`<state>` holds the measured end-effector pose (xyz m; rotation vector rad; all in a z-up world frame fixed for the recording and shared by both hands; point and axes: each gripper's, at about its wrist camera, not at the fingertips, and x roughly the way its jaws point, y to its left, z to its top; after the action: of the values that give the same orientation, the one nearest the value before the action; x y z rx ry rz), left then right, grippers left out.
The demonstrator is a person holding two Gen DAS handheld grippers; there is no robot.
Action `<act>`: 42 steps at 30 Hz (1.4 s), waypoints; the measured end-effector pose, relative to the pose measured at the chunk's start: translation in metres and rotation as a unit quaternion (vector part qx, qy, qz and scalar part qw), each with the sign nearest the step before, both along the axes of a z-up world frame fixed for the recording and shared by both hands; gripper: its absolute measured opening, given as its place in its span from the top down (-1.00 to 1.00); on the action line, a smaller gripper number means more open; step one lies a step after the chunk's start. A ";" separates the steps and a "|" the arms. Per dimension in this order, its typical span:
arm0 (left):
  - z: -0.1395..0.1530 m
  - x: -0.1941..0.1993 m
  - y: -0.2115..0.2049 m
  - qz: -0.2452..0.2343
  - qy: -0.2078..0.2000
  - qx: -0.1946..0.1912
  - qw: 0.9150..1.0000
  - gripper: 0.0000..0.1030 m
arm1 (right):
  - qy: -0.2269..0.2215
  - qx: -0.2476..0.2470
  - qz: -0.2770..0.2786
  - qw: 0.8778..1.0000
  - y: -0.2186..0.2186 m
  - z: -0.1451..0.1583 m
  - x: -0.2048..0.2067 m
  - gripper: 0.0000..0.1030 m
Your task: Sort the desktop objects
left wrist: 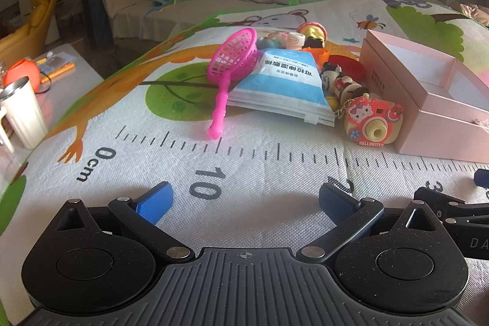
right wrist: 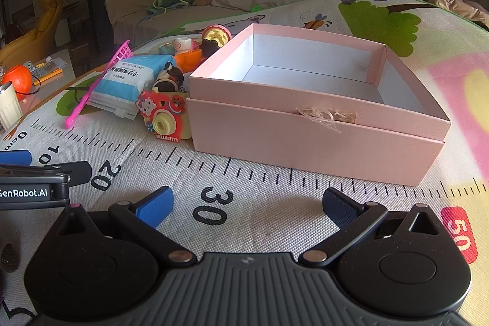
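- I had both tools hovering low over the play mat [left wrist: 275, 173], angled down toward it, with nothing picked up yet.
- My left gripper [left wrist: 244, 200] stood spread wide, blue pads well apart and only the printed ruler markings between them; it held nothing.
- My right gripper [right wrist: 247, 203] was likewise released at full spread, empty, pointed at the near wall of the pink box [right wrist: 318, 142].
- The box sat on the mat to the right of the clutter, open at the top, and as far as I could see its white interior was bare, so I judged no item had been sorted into it.
- All the objects still lay in one heap left of the box: a pink toy net [left wrist: 232, 60] leaning on a blue-and-white packet [left wrist: 284, 84], a toy camera [left wrist: 373, 121] just beside the box's near corner, a small doll figure [left wrist: 339, 81] behind it, and more small toys at the back, among them an orange one [left wrist: 321, 52].
- I read the task as at its very start: everything remained to be moved, one piece at a time.
- The camera and the net handle looked the easiest first reaches, being at the front of the pile and clear of the rest.
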<state>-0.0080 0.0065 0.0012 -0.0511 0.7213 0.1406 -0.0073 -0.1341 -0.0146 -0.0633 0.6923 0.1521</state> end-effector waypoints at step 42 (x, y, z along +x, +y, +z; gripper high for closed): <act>0.004 0.022 0.006 -0.073 0.004 0.020 0.997 -1.00 | 0.052 -0.023 0.016 0.998 0.003 0.010 -0.006 -1.00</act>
<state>0.0135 0.0122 0.0053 0.0399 0.7276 0.0161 -0.0135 -0.1313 -0.0044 -0.1114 0.7993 0.1708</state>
